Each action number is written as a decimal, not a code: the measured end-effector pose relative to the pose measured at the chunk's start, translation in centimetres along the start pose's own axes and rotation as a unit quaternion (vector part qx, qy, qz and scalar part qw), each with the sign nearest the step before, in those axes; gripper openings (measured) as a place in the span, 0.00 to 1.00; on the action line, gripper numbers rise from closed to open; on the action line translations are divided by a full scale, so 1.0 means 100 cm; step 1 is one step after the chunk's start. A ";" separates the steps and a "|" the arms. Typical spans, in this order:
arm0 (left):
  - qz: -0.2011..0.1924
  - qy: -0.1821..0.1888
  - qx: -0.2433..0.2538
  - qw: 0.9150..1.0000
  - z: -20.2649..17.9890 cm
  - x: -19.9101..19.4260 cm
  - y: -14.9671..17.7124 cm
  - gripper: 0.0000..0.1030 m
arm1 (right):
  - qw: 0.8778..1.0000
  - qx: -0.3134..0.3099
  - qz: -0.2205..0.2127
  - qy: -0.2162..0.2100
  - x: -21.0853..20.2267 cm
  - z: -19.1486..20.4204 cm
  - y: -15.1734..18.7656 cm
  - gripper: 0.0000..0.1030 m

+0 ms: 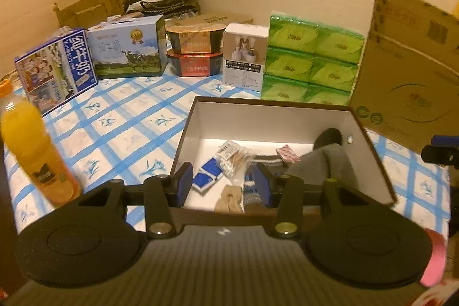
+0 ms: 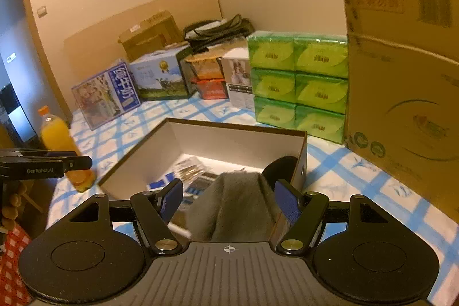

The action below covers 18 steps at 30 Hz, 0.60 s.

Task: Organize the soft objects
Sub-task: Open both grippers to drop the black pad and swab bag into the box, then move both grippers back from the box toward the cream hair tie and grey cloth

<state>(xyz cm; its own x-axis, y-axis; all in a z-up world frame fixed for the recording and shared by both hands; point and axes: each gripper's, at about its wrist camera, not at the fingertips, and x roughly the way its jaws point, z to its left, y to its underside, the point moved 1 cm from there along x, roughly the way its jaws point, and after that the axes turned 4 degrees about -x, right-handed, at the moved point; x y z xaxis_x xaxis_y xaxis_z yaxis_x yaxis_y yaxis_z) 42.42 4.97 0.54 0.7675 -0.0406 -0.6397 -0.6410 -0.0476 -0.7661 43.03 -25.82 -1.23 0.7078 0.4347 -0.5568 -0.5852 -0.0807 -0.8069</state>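
Observation:
An open shoe box (image 1: 272, 103) (image 2: 235, 124) with a white inside stands on the blue-checked cloth. In it lie a grey sock (image 1: 330, 162) (image 2: 238, 205) draped near the right wall, a striped sock (image 1: 252, 187), a beige sock (image 1: 229, 198), a packet of cotton swabs (image 1: 235, 158), blue packets (image 1: 209, 175) and a pink sachet (image 1: 287, 154). My left gripper (image 1: 223, 185) hovers over the box's near edge, open, with nothing pressed between its pads. My right gripper (image 2: 229, 201) is open above the grey sock and apart from it; it shows at the right edge (image 1: 440, 151) of the left wrist view.
An orange juice bottle (image 1: 28, 139) (image 2: 64, 148) stands left of the box. Milk cartons (image 1: 57, 68), stacked food tubs (image 1: 195, 53), a white box (image 1: 243, 56) and green tissue packs (image 1: 312, 56) line the back. A tall cardboard box (image 1: 410, 70) stands at the right.

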 end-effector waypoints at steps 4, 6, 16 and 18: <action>-0.005 0.008 -0.009 1.000 -0.007 -0.042 0.019 0.43 | 1.000 0.001 -0.011 -0.008 -0.041 0.018 0.019 0.68; -0.006 0.012 -0.009 1.000 -0.012 -0.061 0.031 0.43 | 1.000 0.001 -0.015 -0.011 -0.060 0.027 0.029 0.68; 0.005 0.027 -0.020 0.999 -0.033 -0.127 0.098 0.43 | 0.999 0.023 -0.017 -0.014 -0.133 0.060 0.096 0.68; 0.010 0.033 -0.024 0.999 -0.037 -0.135 0.112 0.43 | 0.999 0.032 -0.008 -0.015 -0.139 0.064 0.110 0.68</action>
<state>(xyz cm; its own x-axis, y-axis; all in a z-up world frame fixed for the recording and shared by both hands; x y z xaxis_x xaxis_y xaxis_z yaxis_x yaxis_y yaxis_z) 24.89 1.34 0.87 0.7533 -0.1077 -0.6488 -0.6574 -0.0946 -0.7476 24.16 -27.00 -1.10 0.7053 0.4628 -0.5370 -0.5990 -0.0162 -0.8006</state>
